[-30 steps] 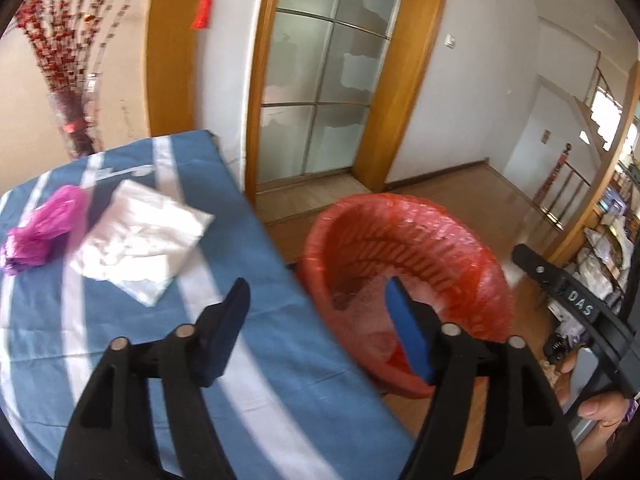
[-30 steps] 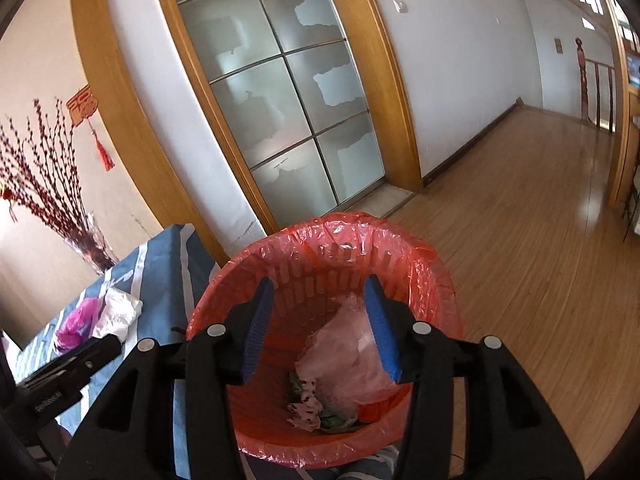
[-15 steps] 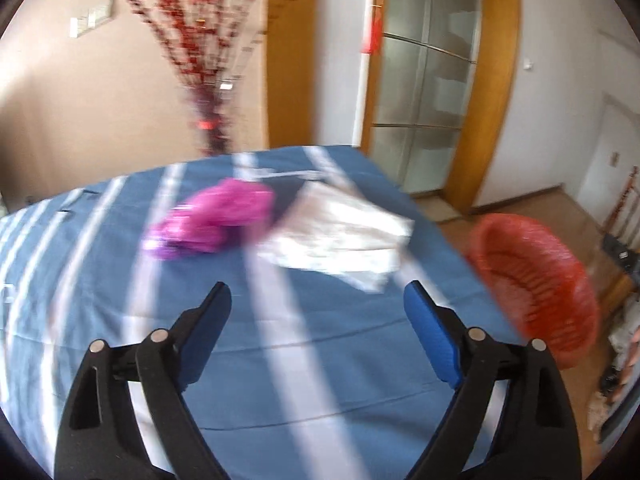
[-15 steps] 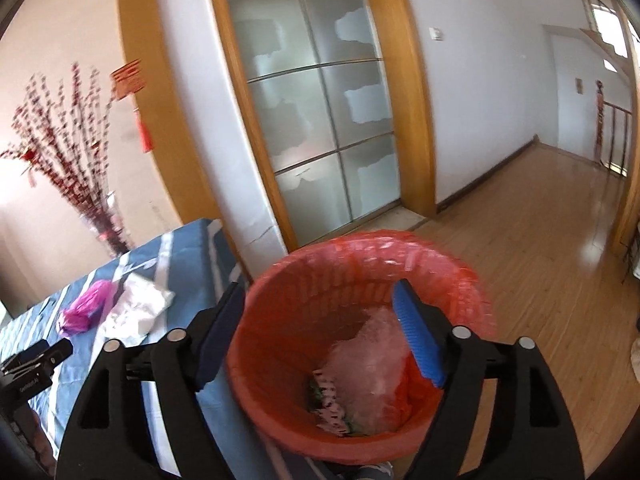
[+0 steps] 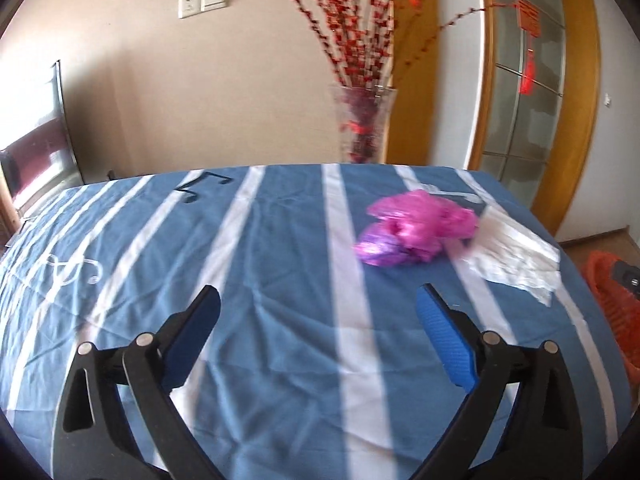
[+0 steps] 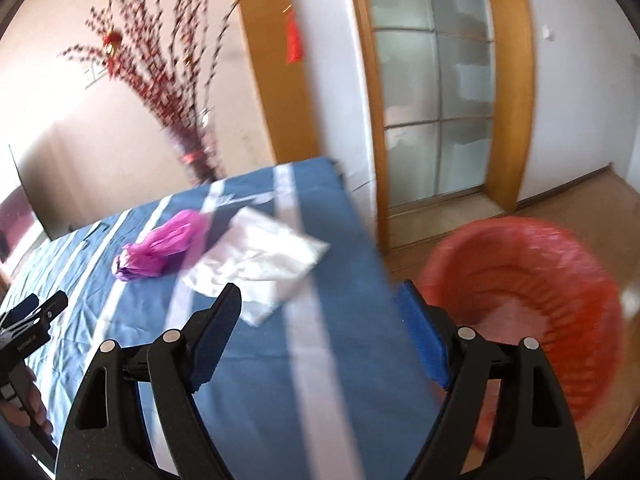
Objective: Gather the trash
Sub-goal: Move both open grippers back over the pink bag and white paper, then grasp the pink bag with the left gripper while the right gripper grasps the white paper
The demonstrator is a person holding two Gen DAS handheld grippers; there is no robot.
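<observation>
Both tools empty, the left tool [image 5: 318, 322] opening and the right tool [image 6: 320, 312] wide, the next step looks like reaching for the pink bag [image 5: 416, 232] and white wrapper [image 6: 260, 264] on the bench [image 5: 260, 260].

The left gripper [image 5: 318, 308] hangs over a table covered by a blue cloth with white stripes [image 5: 280, 264]. Its jaws are opening, blue pads [image 5: 448, 344] spread wide with nothing between them. Ahead and to the right, a crumpled pink plastic bag [image 5: 416, 228] lies on the cloth, touching a flat white bag [image 5: 516, 252] near the table's right edge. Past that edge, part of a red bin [image 5: 612, 308] shows. Behind the table stands a glass vase [image 5: 362, 124] of red-berried branches against a beige wall, beside a wood-framed glass door [image 5: 528, 92].
</observation>
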